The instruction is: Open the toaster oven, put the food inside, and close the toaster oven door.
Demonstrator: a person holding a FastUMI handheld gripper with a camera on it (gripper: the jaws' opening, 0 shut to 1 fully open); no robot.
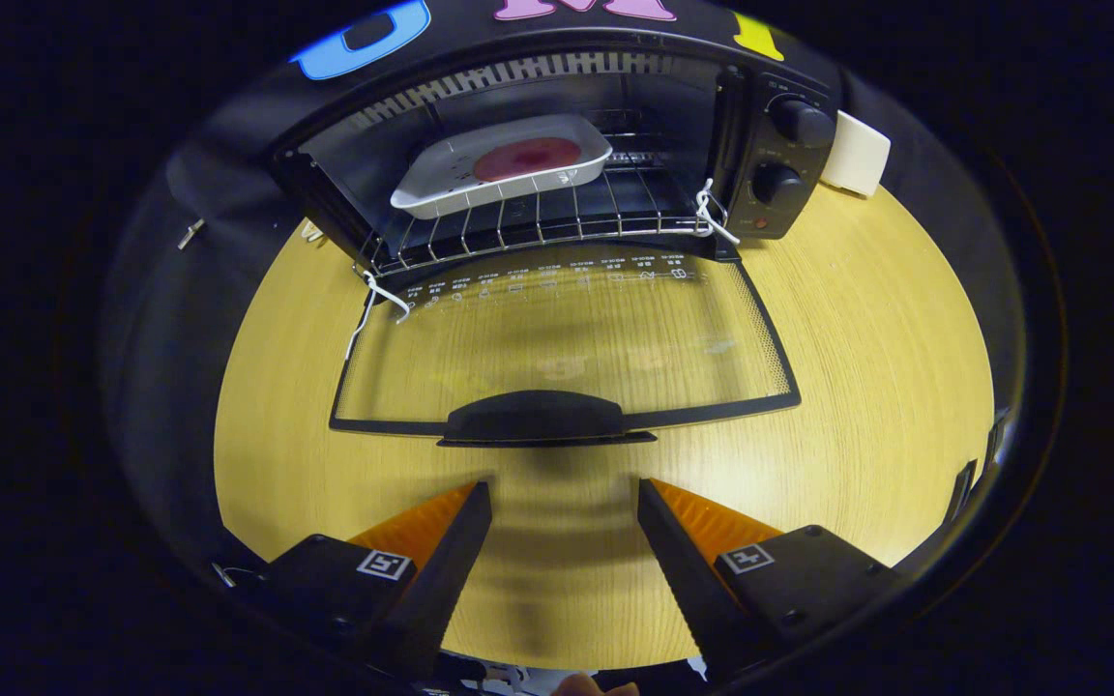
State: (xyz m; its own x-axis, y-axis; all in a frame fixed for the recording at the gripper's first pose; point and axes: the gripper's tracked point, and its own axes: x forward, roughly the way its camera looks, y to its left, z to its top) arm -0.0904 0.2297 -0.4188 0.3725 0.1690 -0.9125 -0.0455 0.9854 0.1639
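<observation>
One toaster oven [557,164] is standing on one worktop [866,319], with its one glass door [567,338] lying open and carrying one handle [536,418]. One wire rack [538,227] is sitting inside, bearing one white tray [441,188] that is holding one round reddish piece of food [528,158]. Two knobs [802,123] are showing on the control panel. One hand-held gripper [565,503] is showing two fingers [455,551], spread apart and holding nothing.

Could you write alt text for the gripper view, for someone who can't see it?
A toaster oven stands open on a wooden table, a white tray of food on its wire rack. Its glass door lies flat, and the open, empty gripper sits just short of the door handle.
</observation>
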